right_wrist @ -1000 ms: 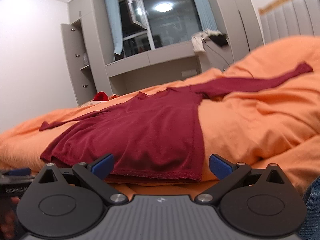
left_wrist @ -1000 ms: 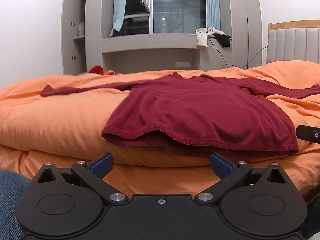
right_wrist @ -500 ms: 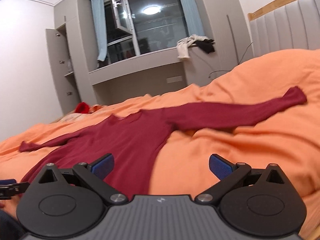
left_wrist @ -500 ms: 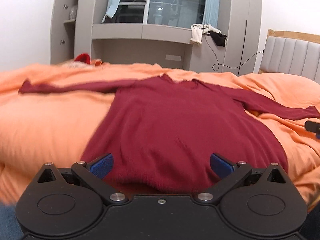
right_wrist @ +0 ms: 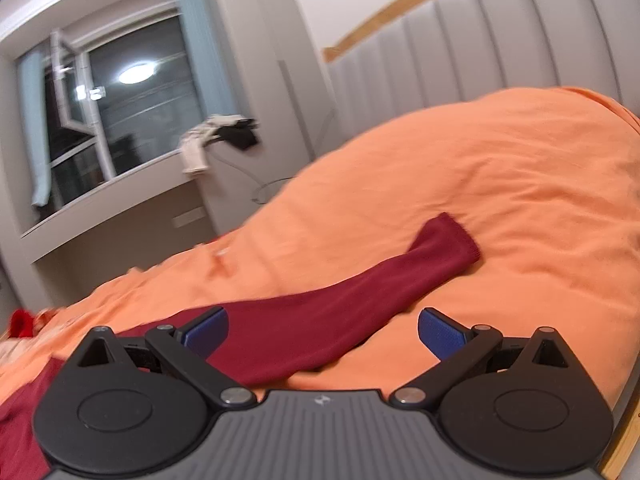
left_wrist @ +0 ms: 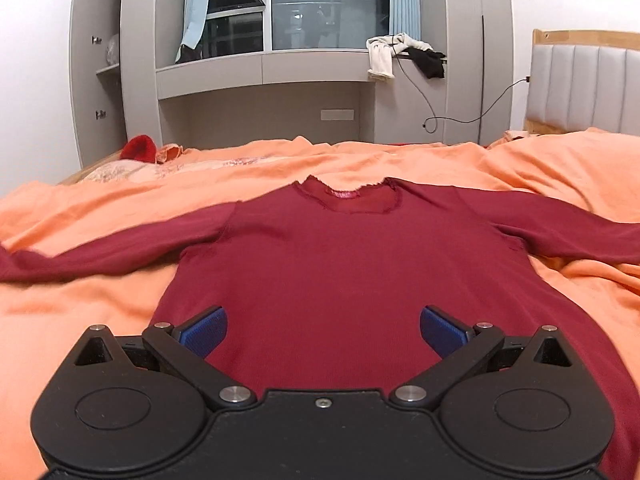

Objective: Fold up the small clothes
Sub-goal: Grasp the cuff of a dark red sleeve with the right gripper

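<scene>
The left wrist view has risen from the hem edge to look down over the body of the dark red long-sleeved knit top (left_wrist: 336, 272), which lies spread flat, neckline away, on the orange bed cover (left_wrist: 100, 208). The left gripper (left_wrist: 322, 330) hovers above the lower body, jaws wide and empty. The right wrist view has swung away from the body toward the right sleeve (right_wrist: 360, 300), which stretches up the cover toward the grey padded headboard (right_wrist: 460, 52). The right gripper (right_wrist: 322, 330) is wide open too, straddling the sleeve without holding it. This suggests a sleeve fold comes first. Only the left view shows both sleeves spread and the neckline; only the right shows the cuff's end.
</scene>
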`<action>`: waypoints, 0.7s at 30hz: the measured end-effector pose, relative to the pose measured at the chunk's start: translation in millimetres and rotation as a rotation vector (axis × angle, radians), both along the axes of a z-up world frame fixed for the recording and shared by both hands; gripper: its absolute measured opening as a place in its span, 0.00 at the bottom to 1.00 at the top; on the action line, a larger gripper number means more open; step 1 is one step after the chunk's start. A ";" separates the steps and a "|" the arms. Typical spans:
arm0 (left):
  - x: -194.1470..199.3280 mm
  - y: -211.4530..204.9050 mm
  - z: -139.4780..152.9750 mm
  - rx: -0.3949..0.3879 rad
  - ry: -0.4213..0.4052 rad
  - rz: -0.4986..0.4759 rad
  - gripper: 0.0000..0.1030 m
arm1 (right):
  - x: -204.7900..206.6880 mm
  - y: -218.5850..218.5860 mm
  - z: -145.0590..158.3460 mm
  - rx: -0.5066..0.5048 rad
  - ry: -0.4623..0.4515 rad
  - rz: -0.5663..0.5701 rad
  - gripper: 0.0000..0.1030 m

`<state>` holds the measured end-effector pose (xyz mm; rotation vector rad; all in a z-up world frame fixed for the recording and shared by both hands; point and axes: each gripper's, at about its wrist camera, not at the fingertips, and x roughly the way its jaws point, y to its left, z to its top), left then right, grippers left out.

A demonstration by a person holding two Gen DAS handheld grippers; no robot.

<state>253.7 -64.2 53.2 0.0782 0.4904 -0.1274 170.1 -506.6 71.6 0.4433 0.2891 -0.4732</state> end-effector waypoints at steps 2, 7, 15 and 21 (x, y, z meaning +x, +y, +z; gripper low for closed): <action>16.1 -1.2 -6.6 0.002 -0.010 0.016 1.00 | 16.7 -13.6 -5.2 0.018 0.034 -0.035 1.00; 26.8 8.5 -23.4 -0.011 0.030 0.040 1.00 | 55.6 -25.1 -21.6 -0.055 0.107 -0.104 1.00; 31.1 12.5 -35.3 -0.034 0.086 0.037 1.00 | 59.7 -42.1 -40.1 -0.025 0.072 -0.185 1.00; 27.6 12.8 -40.3 -0.028 0.073 0.031 1.00 | 60.7 -52.8 -45.0 -0.039 0.039 -0.249 0.91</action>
